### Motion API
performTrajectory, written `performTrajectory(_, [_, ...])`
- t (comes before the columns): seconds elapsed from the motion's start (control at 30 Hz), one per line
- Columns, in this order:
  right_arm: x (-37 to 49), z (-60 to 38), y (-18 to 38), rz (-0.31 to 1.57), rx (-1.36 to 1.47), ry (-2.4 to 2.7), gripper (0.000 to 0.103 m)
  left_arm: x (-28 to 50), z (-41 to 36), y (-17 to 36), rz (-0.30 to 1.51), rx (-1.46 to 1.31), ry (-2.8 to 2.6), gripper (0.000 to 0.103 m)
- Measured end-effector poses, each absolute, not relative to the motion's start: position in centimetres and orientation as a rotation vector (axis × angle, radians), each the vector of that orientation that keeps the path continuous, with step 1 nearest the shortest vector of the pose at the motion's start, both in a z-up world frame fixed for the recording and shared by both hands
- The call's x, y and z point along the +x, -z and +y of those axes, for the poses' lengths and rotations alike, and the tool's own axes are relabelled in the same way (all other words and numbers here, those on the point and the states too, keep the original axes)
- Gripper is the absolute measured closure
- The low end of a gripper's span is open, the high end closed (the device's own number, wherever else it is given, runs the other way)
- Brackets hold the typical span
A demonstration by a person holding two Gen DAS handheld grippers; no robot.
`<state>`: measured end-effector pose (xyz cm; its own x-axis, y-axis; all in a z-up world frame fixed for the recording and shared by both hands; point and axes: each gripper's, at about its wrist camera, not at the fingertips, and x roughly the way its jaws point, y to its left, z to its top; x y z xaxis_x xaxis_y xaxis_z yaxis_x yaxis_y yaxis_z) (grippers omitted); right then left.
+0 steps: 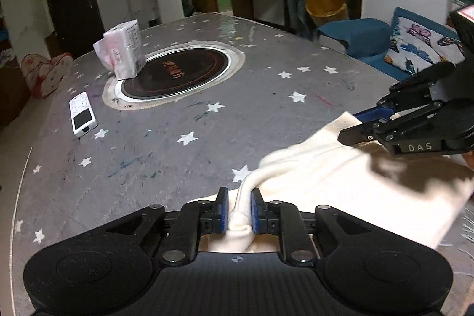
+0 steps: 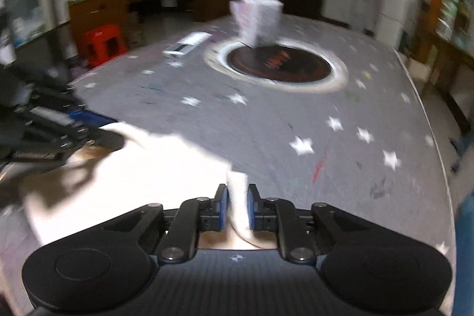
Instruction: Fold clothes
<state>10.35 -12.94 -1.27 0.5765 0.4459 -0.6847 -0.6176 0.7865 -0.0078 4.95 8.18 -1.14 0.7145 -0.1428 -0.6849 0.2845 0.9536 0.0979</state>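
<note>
A cream-white garment (image 1: 349,182) lies at the near right of the grey star-print table (image 1: 177,144). My left gripper (image 1: 239,212) is shut on a bunched fold of it near the table's front edge. My right gripper (image 2: 237,206) is shut on another edge of the same garment (image 2: 142,168). In the left wrist view the right gripper (image 1: 352,126) comes in from the right and pinches the cloth's far corner. In the right wrist view, which is blurred, the left gripper (image 2: 86,126) shows at the left over the cloth.
A round black hotplate (image 1: 176,73) sits in the table's middle, with a white plastic-wrapped pack (image 1: 121,49) on its left rim. A white remote (image 1: 83,114) lies at the left. A blue sofa with a butterfly cushion (image 1: 414,46) and a person with a yellow bucket (image 1: 326,8) stand beyond.
</note>
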Motion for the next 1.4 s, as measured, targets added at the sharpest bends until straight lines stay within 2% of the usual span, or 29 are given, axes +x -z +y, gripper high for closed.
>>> performTrajectory(0.13, [11.0, -14.0, 1.3, 0.719, -0.207, -0.544, 0.081, 5.0, 8.9, 0.7, 0.727, 0.171, 0.194, 0.075])
performTrajectory(0.33, [10.0, -14.4, -0.7, 0.697, -0.181, -0.606, 0.081, 3.6, 9.1, -1.2, 0.677, 0.104, 0.210, 0.076])
performTrajectory(0.7, [11.1, -11.4, 2.2, 0.773, -0.167, -0.635, 0.081, 3.0, 6.6, 0.3, 0.744, 0.049, 0.328, 0.076])
performTrajectory(1.0, [10.4, -9.4, 1.1, 0.756, -0.180, -0.701, 0.081, 1.9, 9.4, 1.5, 0.767, -0.049, 0.281, 0.073])
performTrajectory(1.13, [11.2, -7.7, 2.3, 0.766, -0.206, -0.686, 0.081, 1.3, 10.1, 1.3, 0.757, -0.061, 0.248, 0.073])
performTrajectory(1.4, [11.3, -7.3, 0.8, 0.726, -0.182, -0.695, 0.081, 1.1, 12.0, 0.4, 0.732, -0.164, 0.234, 0.073])
